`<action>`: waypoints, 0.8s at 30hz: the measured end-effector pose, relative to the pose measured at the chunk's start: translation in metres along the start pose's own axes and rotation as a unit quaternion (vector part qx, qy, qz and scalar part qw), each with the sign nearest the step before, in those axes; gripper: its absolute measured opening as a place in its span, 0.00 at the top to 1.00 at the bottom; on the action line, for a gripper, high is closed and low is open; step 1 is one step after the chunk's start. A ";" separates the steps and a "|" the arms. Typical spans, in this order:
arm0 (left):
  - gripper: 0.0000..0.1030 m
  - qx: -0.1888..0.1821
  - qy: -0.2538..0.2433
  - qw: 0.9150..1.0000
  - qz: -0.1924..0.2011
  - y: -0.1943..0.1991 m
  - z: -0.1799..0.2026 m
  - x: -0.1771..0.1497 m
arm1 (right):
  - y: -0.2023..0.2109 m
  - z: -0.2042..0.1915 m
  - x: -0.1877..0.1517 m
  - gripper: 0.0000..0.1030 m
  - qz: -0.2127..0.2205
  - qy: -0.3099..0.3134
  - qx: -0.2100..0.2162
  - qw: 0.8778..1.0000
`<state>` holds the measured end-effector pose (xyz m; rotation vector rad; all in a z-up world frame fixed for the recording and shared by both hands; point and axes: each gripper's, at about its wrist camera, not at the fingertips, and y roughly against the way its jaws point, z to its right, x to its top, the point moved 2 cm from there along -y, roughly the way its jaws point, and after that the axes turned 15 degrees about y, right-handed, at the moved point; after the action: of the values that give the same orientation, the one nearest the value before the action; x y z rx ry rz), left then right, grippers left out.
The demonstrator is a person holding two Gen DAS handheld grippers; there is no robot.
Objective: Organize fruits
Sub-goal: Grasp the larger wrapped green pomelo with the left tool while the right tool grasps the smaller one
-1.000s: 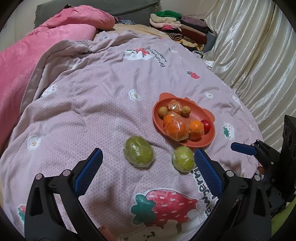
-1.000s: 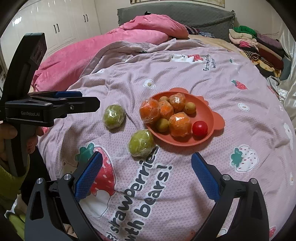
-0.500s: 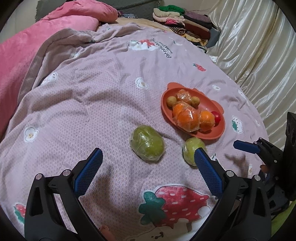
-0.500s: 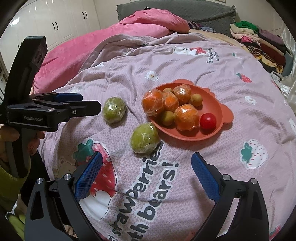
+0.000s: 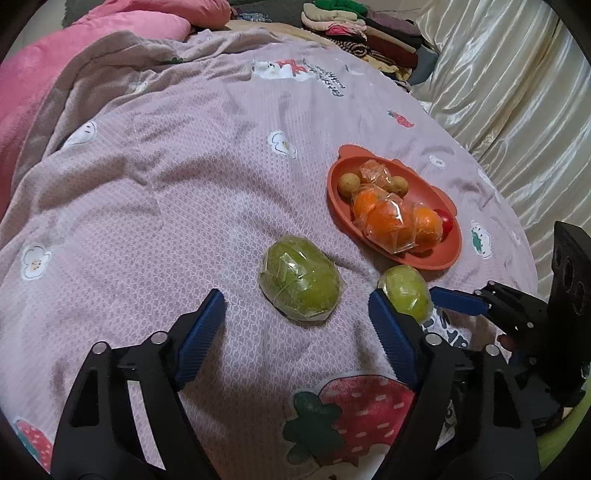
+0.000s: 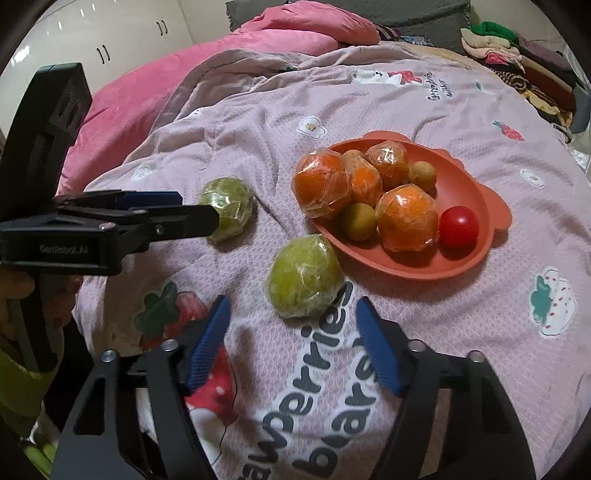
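Our left gripper point(image 5: 295, 325) and right gripper point(image 6: 291, 339), jaws just narrowed but apart, pinch nothing. Two wrapped green fruits point(image 5: 299, 282) point(image 6: 304, 277) lie apart beside the plate's point(image 6: 491, 218) rim; open blanket point(image 5: 147, 203) spreads leftward.

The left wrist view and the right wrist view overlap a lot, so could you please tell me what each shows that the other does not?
Only the left wrist view shows the cream satin curtain. Only the right wrist view shows the white wardrobe doors. Both show the orange plastic plate holding wrapped oranges, two plastic-wrapped green fruits on the printed pink blanket, and folded clothes.
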<state>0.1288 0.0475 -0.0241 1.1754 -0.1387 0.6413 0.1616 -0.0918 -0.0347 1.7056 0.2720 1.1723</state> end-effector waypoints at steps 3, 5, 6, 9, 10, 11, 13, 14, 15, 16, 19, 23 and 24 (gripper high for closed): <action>0.38 -0.002 0.000 1.000 -0.004 -0.004 0.000 0.001 | -0.007 0.003 0.003 0.47 0.000 -0.004 -0.001 1.000; 0.41 -0.003 -0.001 1.000 -0.007 -0.007 0.000 0.001 | -0.011 0.006 0.005 0.51 0.001 -0.006 -0.002 1.000; 0.42 -0.003 -0.001 1.000 -0.008 -0.008 0.000 0.001 | -0.013 0.007 0.005 0.52 0.001 -0.007 -0.004 1.000; 0.46 -0.004 -0.003 1.000 -0.012 -0.012 0.001 0.002 | -0.018 0.010 0.007 0.55 0.004 -0.007 -0.004 1.000; 0.48 -0.004 -0.003 1.000 -0.013 -0.014 0.001 0.003 | -0.019 0.010 0.007 0.56 0.005 -0.006 -0.005 1.000; 0.49 -0.005 -0.003 1.000 -0.014 -0.016 0.002 0.003 | -0.019 0.010 0.007 0.57 0.007 -0.004 -0.006 1.000; 0.51 -0.006 -0.004 1.000 -0.016 -0.019 0.003 0.004 | -0.019 0.009 0.007 0.57 0.008 -0.001 -0.006 1.000; 0.52 -0.005 -0.005 1.000 -0.017 -0.021 0.003 0.004 | -0.019 0.010 0.007 0.57 0.008 -0.001 -0.003 1.000; 0.52 -0.005 -0.006 1.000 -0.018 -0.023 0.004 0.005 | -0.018 0.010 0.006 0.57 0.008 -0.001 -0.001 1.000; 0.52 -0.003 -0.006 1.000 -0.019 -0.025 0.004 0.005 | -0.017 0.010 0.006 0.57 0.008 -0.001 0.001 1.000; 0.54 -0.001 -0.009 1.000 -0.019 -0.028 0.005 0.007 | -0.014 0.010 0.005 0.57 0.010 -0.003 0.008 1.000; 0.58 0.004 -0.014 1.000 -0.019 -0.030 0.004 0.009 | -0.010 0.008 0.004 0.57 0.012 -0.004 0.019 1.000; 0.58 0.004 -0.014 1.000 -0.019 -0.030 0.004 0.010 | -0.008 0.008 0.004 0.57 0.013 -0.004 0.021 1.000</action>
<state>0.1536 0.0406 -0.0425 1.1928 -0.1371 0.5928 0.1727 -0.0901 -0.0395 1.7551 0.2732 1.1858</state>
